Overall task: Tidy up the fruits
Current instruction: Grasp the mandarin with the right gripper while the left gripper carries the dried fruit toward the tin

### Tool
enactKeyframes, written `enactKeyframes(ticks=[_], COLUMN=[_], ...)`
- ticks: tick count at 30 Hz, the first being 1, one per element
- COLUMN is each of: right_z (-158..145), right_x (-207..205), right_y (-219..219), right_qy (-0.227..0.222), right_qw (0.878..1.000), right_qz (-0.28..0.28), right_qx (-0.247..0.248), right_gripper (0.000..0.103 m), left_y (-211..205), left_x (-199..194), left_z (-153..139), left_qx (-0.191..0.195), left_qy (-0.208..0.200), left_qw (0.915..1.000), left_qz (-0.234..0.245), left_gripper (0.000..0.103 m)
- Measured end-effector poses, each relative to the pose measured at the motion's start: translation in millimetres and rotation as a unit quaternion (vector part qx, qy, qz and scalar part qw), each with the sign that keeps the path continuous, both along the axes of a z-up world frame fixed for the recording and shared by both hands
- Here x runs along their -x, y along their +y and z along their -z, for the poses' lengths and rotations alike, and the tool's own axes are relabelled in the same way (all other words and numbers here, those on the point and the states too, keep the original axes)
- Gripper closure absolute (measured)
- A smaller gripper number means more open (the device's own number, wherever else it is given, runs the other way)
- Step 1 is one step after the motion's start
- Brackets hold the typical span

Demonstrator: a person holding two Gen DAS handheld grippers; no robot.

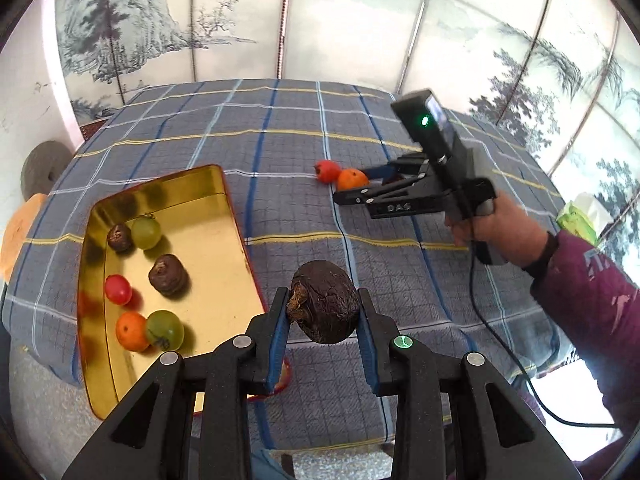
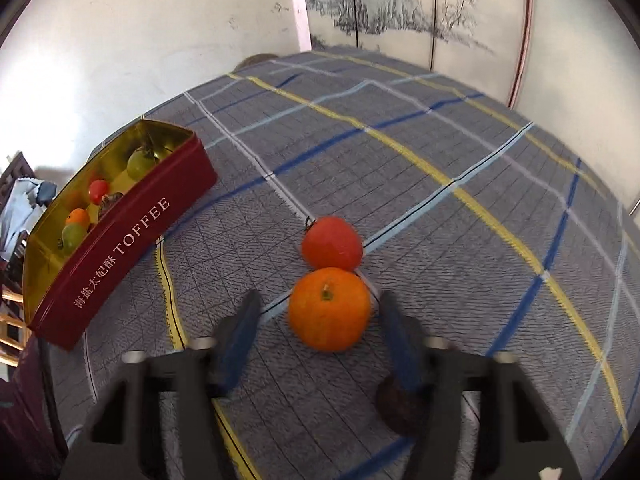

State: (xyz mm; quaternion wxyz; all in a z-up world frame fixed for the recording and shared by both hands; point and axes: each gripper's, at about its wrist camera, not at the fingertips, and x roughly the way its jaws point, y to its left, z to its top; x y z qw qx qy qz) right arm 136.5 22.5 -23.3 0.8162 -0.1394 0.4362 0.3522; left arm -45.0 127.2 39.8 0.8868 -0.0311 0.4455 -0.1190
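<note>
My left gripper (image 1: 323,309) is shut on a dark brown wrinkled fruit (image 1: 325,306) and holds it above the table, just right of the gold-lined red toffee tin (image 1: 224,248). The tin holds several fruits: two dark brown, two green, one red, one orange. My right gripper (image 2: 318,312) is open, its fingers on either side of an orange (image 2: 329,307) on the cloth. A red tomato (image 2: 332,243) touches the orange on its far side. Another dark brown fruit (image 2: 396,406) lies under the right finger. The right gripper (image 1: 360,184) also shows in the left wrist view.
The table is covered with a grey-blue plaid cloth (image 1: 288,128). The tin (image 2: 120,240) stands at the left in the right wrist view. A painted folding screen (image 1: 360,20) stands behind the table. A green tissue pack (image 1: 580,216) lies at the right edge.
</note>
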Motion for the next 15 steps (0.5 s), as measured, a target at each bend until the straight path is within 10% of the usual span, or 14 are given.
enactKeyframes(ticks=[15], right_z=[-13], right_x=[125], right_y=[-6], right_qy=[-0.008], right_qw=[0.996], right_qz=[0.045], right_qx=[-0.081], right_gripper=[0.066], left_y=[57], left_x=[20], left_z=[6], left_qx=[0.013], left_qy=[-0.019], left_qw=[0.9955], left_qz=[-0.092], left_gripper=[0.070])
